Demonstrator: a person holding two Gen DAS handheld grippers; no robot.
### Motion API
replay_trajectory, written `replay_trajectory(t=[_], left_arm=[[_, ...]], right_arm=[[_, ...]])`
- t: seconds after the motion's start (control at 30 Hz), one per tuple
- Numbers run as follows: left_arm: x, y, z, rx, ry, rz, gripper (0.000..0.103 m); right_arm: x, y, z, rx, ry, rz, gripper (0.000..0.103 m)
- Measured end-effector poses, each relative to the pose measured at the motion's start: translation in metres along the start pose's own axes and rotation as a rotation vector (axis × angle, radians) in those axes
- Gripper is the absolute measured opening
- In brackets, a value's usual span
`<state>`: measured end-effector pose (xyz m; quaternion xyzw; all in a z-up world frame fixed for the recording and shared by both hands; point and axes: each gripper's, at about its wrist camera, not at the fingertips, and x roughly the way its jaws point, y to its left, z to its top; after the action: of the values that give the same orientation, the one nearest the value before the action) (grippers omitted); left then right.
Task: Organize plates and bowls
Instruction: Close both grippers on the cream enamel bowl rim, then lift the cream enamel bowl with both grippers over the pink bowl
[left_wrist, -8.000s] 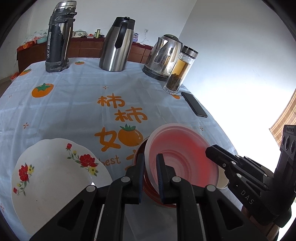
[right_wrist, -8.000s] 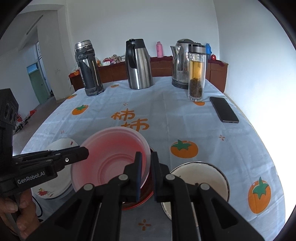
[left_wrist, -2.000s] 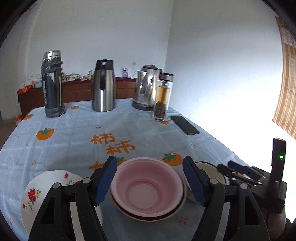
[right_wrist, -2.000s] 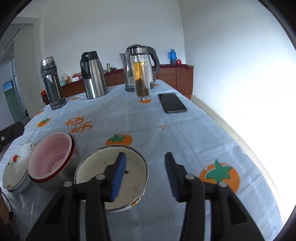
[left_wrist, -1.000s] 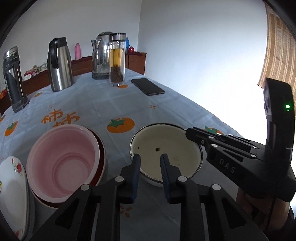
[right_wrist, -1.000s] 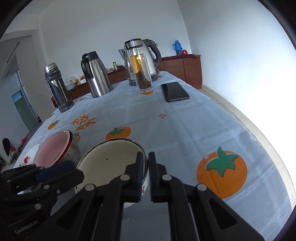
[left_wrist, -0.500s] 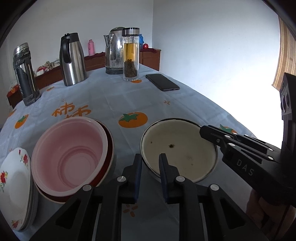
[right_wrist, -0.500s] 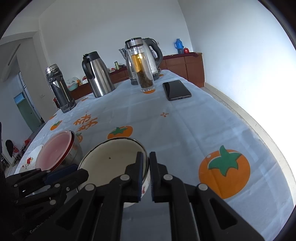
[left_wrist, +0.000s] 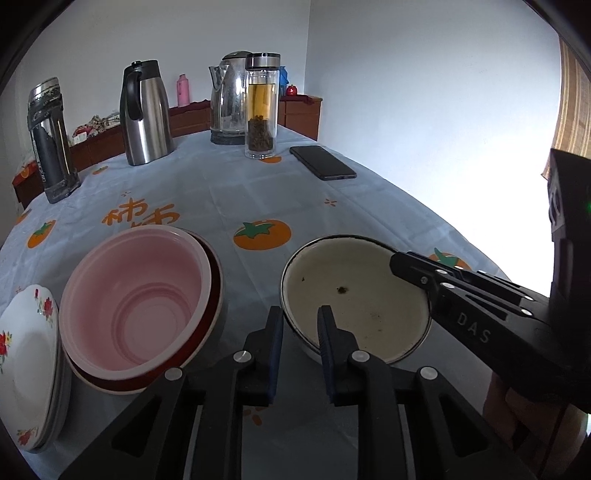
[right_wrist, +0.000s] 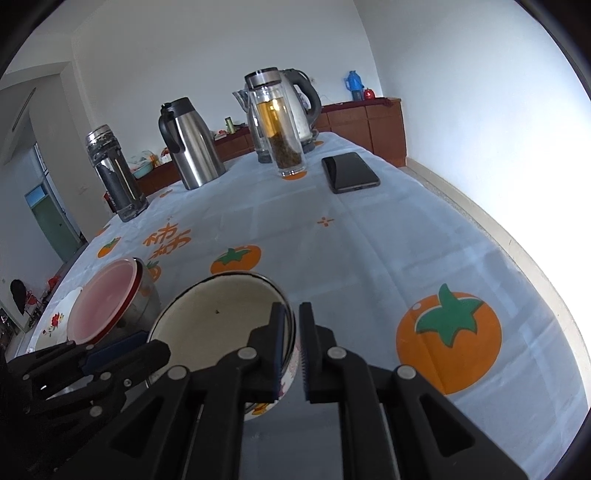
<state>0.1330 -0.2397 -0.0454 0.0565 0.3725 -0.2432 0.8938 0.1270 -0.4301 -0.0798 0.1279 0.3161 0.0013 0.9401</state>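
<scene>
Both grippers clamp the white enamel bowl (left_wrist: 354, 295) near the table's (left_wrist: 229, 192) front edge: your left gripper (left_wrist: 300, 332) on its near rim, your right gripper (right_wrist: 291, 347) on the opposite wall. Uneven lifting could twist it free. Two seconds ago both stood open; pink bowl (left_wrist: 136, 295) unmoved.

Left tongs (left_wrist: 300, 325) nearly closed, pinching; right tongs (right_wrist: 291, 328) nearly closed, pinching.
</scene>
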Motion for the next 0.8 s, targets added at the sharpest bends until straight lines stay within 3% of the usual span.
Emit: replay_trajectory(t=[0.17,0.27,0.8], left_arm=[[0.004,-0.003,0.000,0.012,0.004,0.023,0.021],[0.007,-0.003,0.000,0.018,0.006,0.035,0.018],[0.005,0.009,0.002,-0.020,-0.015,-0.026,0.011]], right_arm=[[-0.009,-0.003,0.000,0.013,-0.044,0.004,0.010],[-0.004,0.004,-0.001,-0.027,-0.007,0.002,0.007],[-0.006,-0.001,-0.004,0.019,-0.006,0.019,0.006]])
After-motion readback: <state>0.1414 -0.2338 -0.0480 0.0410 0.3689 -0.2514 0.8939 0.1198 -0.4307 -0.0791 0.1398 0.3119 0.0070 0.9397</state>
